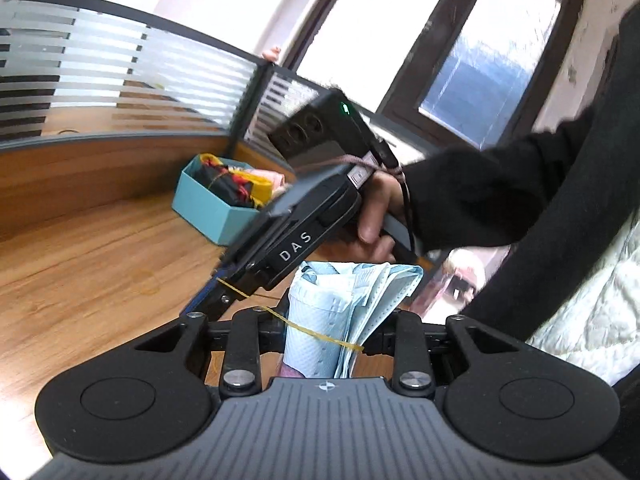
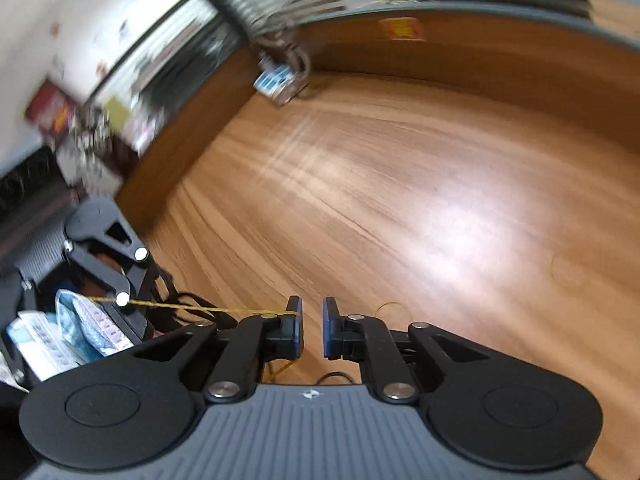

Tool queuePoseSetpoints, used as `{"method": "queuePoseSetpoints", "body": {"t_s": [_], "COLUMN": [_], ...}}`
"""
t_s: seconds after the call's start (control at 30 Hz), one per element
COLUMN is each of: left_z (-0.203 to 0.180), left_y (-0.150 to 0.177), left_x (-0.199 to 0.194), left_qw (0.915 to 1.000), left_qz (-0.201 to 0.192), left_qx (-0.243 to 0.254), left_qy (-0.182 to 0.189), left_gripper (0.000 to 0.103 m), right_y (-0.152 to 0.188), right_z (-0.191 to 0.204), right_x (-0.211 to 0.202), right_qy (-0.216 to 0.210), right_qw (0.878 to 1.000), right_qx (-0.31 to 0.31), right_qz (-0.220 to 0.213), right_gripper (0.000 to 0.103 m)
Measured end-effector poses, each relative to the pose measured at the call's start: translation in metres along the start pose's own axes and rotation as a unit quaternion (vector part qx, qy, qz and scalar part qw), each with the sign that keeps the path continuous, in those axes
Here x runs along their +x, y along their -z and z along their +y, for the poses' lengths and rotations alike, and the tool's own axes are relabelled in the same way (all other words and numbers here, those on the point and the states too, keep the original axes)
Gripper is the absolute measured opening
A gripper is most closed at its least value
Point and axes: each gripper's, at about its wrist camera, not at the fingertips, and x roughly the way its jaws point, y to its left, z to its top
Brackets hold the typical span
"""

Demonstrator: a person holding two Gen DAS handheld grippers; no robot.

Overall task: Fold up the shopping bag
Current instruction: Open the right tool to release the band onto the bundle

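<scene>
Left gripper (image 1: 326,330) fingers clamp the folded shopping bag (image 1: 344,312) above the desk (image 1: 100,264). Right gripper (image 2: 312,328) fingers narrowly parted; rubber band (image 2: 208,309) hooked on one. Risk: band slips off, bundle unfolds.

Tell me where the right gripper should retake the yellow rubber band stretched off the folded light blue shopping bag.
Grip the taut free span of the yellow rubber band beside the right gripper, coming from above. That span hangs clear in the air; nearer the folded light blue shopping bag, clamped in the left gripper, the band lies against the plastic.
</scene>
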Motion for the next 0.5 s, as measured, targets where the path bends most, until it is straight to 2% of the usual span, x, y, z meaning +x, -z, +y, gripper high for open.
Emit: {"method": "queuePoseSetpoints", "body": {"t_s": [0.1, 0.2, 0.3, 0.4, 0.5], "left_z": [0.010, 0.014, 0.015, 0.019, 0.035], "left_y": [-0.004, -0.008, -0.010, -0.011, -0.013], "left_x": [0.000, -0.003, -0.012, -0.022, -0.040], "left_qw": [0.9999, 0.9993, 0.9981, 0.9944, 0.9811], "left_qz": [-0.010, -0.019, -0.037, -0.071, -0.127], "left_qx": [-0.012, -0.031, -0.049, -0.076, -0.145], "left_qy": [0.004, 0.004, -0.004, -0.017, -0.014], "left_gripper": [0.032, 0.032, 0.032, 0.031, 0.031], "right_y": [0.005, 0.014, 0.021, 0.020, 0.019], "right_z": [-0.007, -0.019, -0.025, -0.018, -0.011], "right_x": [-0.002, -0.004, -0.006, -0.016, -0.023], "right_qy": [-0.023, -0.063, -0.074, -0.049, -0.018], "right_qw": [0.999, 0.991, 0.982, 0.975, 0.971], "right_qx": [0.044, 0.114, 0.160, 0.179, 0.196], "right_qz": [-0.016, -0.040, -0.075, -0.122, -0.138], "right_gripper": [0.011, 0.012, 0.013, 0.013, 0.013]}}
